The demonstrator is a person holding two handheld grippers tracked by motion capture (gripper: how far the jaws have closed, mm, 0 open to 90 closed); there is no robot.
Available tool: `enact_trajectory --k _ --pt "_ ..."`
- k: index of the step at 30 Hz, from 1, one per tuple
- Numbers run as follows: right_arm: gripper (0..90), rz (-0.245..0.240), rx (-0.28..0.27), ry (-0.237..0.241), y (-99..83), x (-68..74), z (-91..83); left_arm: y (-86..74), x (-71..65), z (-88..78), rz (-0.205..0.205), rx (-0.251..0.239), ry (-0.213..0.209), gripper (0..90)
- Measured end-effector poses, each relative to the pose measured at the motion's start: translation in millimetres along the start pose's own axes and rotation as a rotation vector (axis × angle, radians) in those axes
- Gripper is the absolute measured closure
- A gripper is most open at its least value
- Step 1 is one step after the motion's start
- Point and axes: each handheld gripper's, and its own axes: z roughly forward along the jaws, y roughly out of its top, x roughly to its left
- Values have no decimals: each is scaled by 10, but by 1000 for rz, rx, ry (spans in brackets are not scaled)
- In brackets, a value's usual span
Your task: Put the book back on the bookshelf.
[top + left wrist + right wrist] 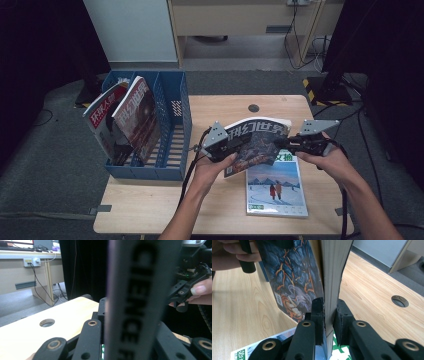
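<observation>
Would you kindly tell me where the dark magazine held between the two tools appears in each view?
High view: the dark magazine sits mid-frame, lifted above the table, a tool at each end.
Left gripper view: its blurred grey spine rises upright through the centre.
Right gripper view: its page edge stands centre, cover to the left.
Shared landmark: the round hole in the tabletop.

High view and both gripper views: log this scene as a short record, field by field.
held item: dark-cover magazine, lifted above the table
left gripper: shut on the magazine's spine side
right gripper: shut on its page edge
beneath: snow-scene magazine, flat on the table
blue file rack: left of the table, two magazines leaning inside
</observation>
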Motion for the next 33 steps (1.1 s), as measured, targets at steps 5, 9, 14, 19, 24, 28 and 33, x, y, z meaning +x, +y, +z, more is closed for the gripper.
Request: enact_trajectory --k 5,9,14,19,24,28,33 --pt "786 7 -9 -2 -14 -3 10 -6 1 1 -2 0 -7 739" --pt "768 5 -1 -1 -22 3 32 -30 1 -1 0 -7 -12 730" --pt "757 9 12 0 -77 8 74 -133 1 -1 -7 -31 -25 726" --pt "756 17 8 -4 -107 6 101 -214 15 18 -26 -55 -17 718" --pt "736 24 5 -12 -112 10 108 -224 -12 22 -35 -65 -28 791" --pt "726 34 -7 -21 -135 13 115 -211 -51 25 -21 -57 -11 819" --pt "728 41 -23 -27 -154 23 122 -193 -54 13 -39 -52 -6 822"
